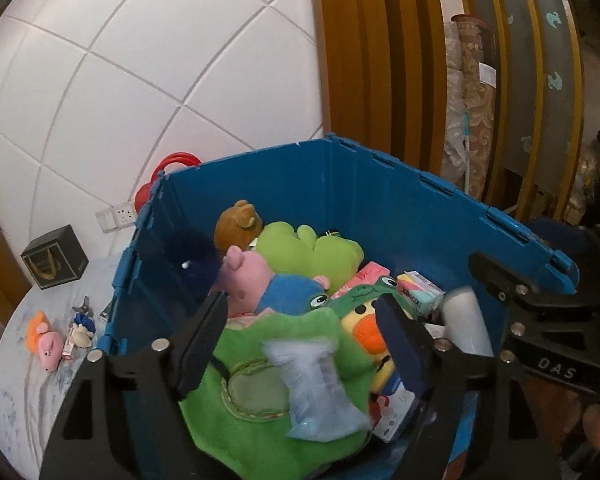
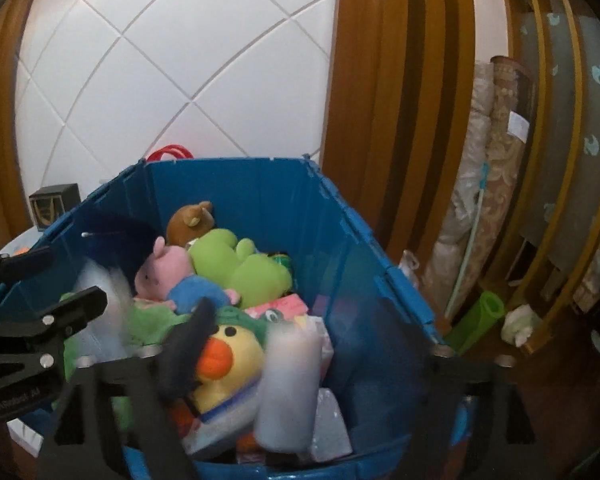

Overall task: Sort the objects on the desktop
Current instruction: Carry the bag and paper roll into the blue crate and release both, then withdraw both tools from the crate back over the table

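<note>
Both things are dropping into the big blue plastic crate (image 1: 340, 192) right now. A crinkly clear plastic packet with something pale blue inside (image 1: 320, 392) is blurred mid-air between the fingers of the left gripper (image 1: 304, 344), over the flat green plush toy (image 1: 260, 400). A white cylinder, maybe a bottle or roll (image 2: 288, 384), is blurred the same way between the fingers of the right gripper (image 2: 312, 360), next to the yellow duck plush with an orange beak (image 2: 228, 356).

Both sets of tongs are spread wide and gripping nothing; the pads aren't touching either item.

Handling-wise, my guess is the packet is super light, floppy and slippery, so pinch it across the flat middle or a sealed edge. The cylinder looks stiff and smooth, likely to roll, so grab it across the middle of its body.

The crate is already stuffed: pink pig plush in a blue shirt (image 1: 260, 280), green frog plush (image 1: 312, 252), brown bear plush (image 1: 240, 224), some pastel boxes (image 1: 416, 292).

Still out on the pale marbled tabletop (image 1: 20, 392): a small pink pig toy with orange hair (image 1: 44, 340), a little blue-and-white figure (image 1: 80, 332), a black cube box (image 1: 54, 256).

Hard to tell: motion blur hides any labels, the crate's bottom is buried, and the red handle thing (image 1: 176, 164) behind the crate is mostly hidden.
</note>
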`<state>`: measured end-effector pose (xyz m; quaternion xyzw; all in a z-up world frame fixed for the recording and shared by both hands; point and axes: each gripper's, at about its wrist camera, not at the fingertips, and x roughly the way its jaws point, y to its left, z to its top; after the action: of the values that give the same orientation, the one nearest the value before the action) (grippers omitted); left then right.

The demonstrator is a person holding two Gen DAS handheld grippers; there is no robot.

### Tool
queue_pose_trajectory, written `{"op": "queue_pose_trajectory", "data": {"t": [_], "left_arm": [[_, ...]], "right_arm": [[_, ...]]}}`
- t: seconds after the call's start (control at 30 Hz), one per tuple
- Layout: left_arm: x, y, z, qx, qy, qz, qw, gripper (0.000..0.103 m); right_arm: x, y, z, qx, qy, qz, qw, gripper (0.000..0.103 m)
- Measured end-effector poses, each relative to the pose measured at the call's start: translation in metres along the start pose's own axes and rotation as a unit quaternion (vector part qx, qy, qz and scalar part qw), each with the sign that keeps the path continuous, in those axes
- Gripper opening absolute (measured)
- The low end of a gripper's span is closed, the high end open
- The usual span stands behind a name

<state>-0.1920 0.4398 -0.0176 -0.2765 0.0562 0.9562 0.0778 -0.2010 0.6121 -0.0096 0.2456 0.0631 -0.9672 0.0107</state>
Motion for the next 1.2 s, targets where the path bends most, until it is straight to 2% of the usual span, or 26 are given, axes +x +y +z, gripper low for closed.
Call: {"op": "queue_pose_trajectory", "data": {"t": [0.1,0.37,0.6,0.73,0.97,1.1,1.2], "left_arm": [[-0.002,0.004,0.000,-0.001,0.000,0.003,1.0000,0.077],[-0.022,0.022,-0.005,-0.003,-0.015,0.004,0.9999,0.077],[-0.046,0.048,-0.009,-0.019,-0.032,0.030,0.9989,0.077],[-0.058,0.075,-0.015,-0.036,-0.037,0.049,0.9975,0.078],[-0.074,0.149,-0.029,-0.073,-0.049,0.083,0.9927,0.080],[-0.074,0.208,-0.043,-0.088,-0.047,0.088,0.9912,0.080],[-0.071,0.259,-0.057,-0.093,-0.041,0.083,0.9913,0.080]], "right_arm": [[-0.004,-0.001,0.001,0.002,-0.005,-0.003,1.000,0.103],[-0.010,0.010,0.003,0.000,-0.001,0.008,1.000,0.103],[-0.022,0.032,0.008,-0.014,-0.011,0.009,1.000,0.103],[-0.029,0.050,0.013,-0.012,-0.020,0.026,0.999,0.103],[-0.043,0.116,0.031,-0.043,-0.043,0.057,0.997,0.103],[-0.051,0.174,0.045,-0.061,-0.064,0.076,0.993,0.103],[-0.055,0.223,0.055,-0.067,-0.075,0.071,0.992,0.103]]}}
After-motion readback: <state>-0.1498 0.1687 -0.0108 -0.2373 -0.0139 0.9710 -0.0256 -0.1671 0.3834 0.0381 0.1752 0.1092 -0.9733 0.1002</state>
